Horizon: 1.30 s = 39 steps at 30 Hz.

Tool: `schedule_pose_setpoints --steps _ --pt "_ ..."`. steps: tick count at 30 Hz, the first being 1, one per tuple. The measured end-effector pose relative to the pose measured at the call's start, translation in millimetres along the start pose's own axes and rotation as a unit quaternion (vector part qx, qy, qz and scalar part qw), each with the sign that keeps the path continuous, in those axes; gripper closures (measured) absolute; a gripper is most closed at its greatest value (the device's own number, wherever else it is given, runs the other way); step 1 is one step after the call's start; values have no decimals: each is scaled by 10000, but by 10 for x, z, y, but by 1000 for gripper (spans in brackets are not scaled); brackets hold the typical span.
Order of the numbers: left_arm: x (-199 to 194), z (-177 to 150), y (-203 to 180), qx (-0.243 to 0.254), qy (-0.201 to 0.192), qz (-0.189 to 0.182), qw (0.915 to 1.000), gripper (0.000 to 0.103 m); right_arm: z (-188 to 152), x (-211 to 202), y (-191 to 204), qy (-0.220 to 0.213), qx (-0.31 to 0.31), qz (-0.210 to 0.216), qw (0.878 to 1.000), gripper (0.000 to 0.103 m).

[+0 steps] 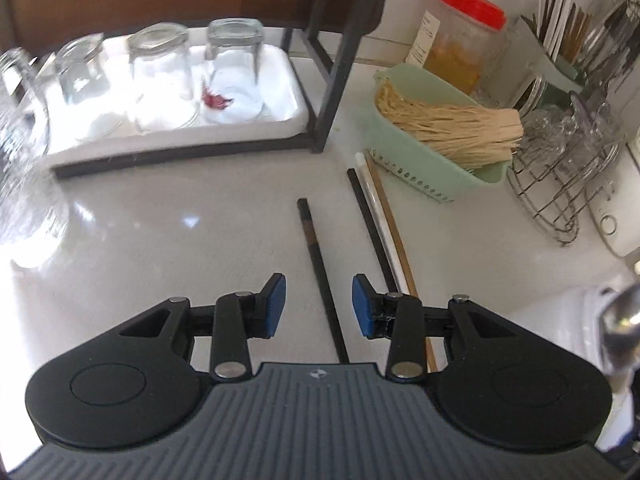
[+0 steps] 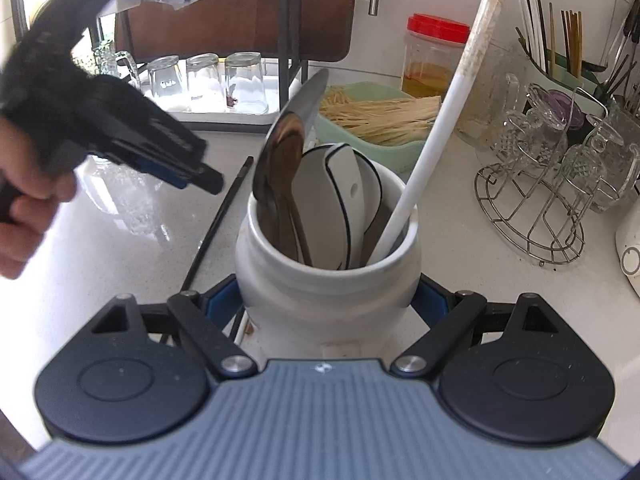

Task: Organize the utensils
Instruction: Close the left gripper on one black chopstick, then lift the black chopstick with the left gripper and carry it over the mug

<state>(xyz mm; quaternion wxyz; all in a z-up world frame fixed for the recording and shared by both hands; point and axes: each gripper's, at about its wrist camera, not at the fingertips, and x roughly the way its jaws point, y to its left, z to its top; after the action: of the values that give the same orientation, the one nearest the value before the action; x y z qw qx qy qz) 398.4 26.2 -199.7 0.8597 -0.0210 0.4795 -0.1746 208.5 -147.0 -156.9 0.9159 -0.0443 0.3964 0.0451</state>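
In the left wrist view my left gripper (image 1: 319, 307) is open and empty, low over the white counter, with a dark chopstick (image 1: 319, 276) lying between its blue pads. A black, a white and a wooden chopstick (image 1: 380, 232) lie side by side just to the right. In the right wrist view my right gripper (image 2: 326, 300) is shut on a white ceramic utensil jar (image 2: 326, 280), pads on both sides. The jar holds a metal spoon (image 2: 280, 160), white ladles (image 2: 340, 200) and a long white stick (image 2: 436, 120). The left gripper also shows in the right wrist view (image 2: 188, 168).
A green basket (image 1: 424, 168) of pale fibre bundles sits behind the chopsticks. A black rack holds a white tray (image 1: 296, 100) with upturned glasses. A red-lidded jar (image 1: 460, 40), a chopstick holder (image 1: 560, 60) and a wire rack (image 1: 560, 192) with glass cups stand at the right.
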Motion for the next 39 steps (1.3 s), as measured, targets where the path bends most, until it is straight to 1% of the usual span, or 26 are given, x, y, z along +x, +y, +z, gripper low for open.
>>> schedule_pose_setpoints --steps 2,5,8,9,12,18,19,20,22,24,28,30,33,39 --pt "86 31 -44 176 -48 84 9998 62 -2 3 4 -11 1 -10 10000 12" --pt "199 83 -93 312 -97 161 9993 63 -2 1 1 -1 -18 -2 10000 12" --pt "301 131 -139 375 -76 220 9990 68 -3 4 0 -13 -73 4 10000 12" --pt "331 141 -159 429 -75 260 9987 72 -1 5 -1 -12 -79 8 10000 12" --pt "394 167 -214 597 -42 463 9971 74 10 7 0 10 -84 8 10000 12" --pt "480 253 -212 634 104 506 9967 81 27 25 12 12 -47 -20 10000 12" --pt "498 268 -213 668 119 541 9962 86 26 28 15 5 -42 -25 10000 12" --pt "517 281 -226 718 127 578 9957 89 26 32 19 -5 -47 -28 10000 12" --pt "537 308 -237 787 174 585 9950 93 28 37 21 -9 -61 -26 10000 12" --pt "549 351 -218 691 237 553 9958 96 36 45 12 3 -44 -15 10000 12" --pt "563 380 -201 557 306 481 9968 97 55 62 10 53 -63 -18 10000 12" --pt "497 359 -212 504 316 407 9974 97 73 78 4 78 -75 1 9999 12" --pt "330 337 -282 546 209 381 9976 97 102 104 -6 110 -105 30 9999 12" --pt "-176 343 -392 493 -62 260 9984 97 147 154 -26 139 -176 110 9997 12"
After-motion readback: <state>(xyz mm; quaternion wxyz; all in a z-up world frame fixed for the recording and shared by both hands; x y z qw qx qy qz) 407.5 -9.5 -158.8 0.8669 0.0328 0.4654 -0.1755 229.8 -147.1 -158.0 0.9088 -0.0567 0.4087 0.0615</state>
